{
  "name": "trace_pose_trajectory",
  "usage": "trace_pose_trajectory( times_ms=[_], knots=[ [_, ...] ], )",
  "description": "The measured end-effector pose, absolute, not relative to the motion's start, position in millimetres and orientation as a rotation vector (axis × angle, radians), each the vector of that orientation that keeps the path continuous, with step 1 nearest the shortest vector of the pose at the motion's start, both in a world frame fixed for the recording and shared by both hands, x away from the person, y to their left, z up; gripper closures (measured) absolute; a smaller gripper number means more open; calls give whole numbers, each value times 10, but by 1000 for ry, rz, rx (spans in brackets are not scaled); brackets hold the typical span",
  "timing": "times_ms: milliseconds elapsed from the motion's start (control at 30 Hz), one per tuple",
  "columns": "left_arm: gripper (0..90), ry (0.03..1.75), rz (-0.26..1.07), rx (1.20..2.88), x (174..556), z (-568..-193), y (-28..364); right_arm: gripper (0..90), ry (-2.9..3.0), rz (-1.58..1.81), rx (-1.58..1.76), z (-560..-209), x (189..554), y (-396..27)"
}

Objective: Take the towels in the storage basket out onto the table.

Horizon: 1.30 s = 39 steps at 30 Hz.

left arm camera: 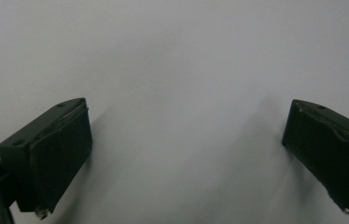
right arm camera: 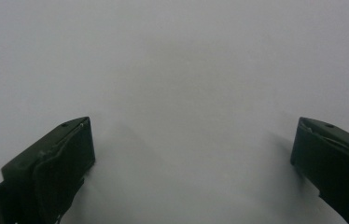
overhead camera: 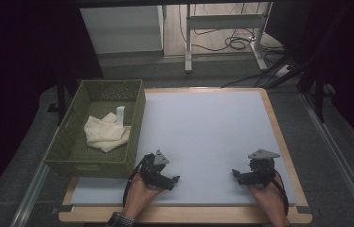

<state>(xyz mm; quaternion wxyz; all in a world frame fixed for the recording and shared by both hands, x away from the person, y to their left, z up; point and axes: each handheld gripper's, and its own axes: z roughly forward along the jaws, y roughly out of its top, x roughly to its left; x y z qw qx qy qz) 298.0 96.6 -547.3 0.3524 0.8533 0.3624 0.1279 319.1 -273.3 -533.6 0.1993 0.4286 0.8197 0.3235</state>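
Note:
Both grippers rest low over the pale grey mat (overhead camera: 203, 132) near its front edge. My left gripper (overhead camera: 175, 180) sits just right of the basket's front corner, held by a hand. In the left gripper view my left gripper (left arm camera: 186, 154) stands open with bare mat between its jaws. My right gripper (overhead camera: 235, 174) is at the front right, pointing toward the middle. Its own view shows my right gripper (right arm camera: 191, 163) open too, nothing between the jaws.
A green woven basket (overhead camera: 137, 118) stands at the mat's left edge, holding a crumpled cream cloth (overhead camera: 105, 133) and a small white upright cylinder (overhead camera: 120, 115). The wooden table rim (overhead camera: 279, 137) borders the mat. Beyond the table are desk legs and cables (overhead camera: 234, 42).

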Motion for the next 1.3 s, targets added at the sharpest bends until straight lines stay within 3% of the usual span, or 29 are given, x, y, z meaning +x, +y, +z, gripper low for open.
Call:
trace_pose_trajectory(
  times_ms=[300,1300],
  knots=[
    [9,899,344,2217,2945,-5370,854,0,2291,904,1197,-5336,3189,-2732],
    [10,808,213,2203,3028,-4799,654,0,2290,906,1196,-5336,3187,-2733]
  ],
)
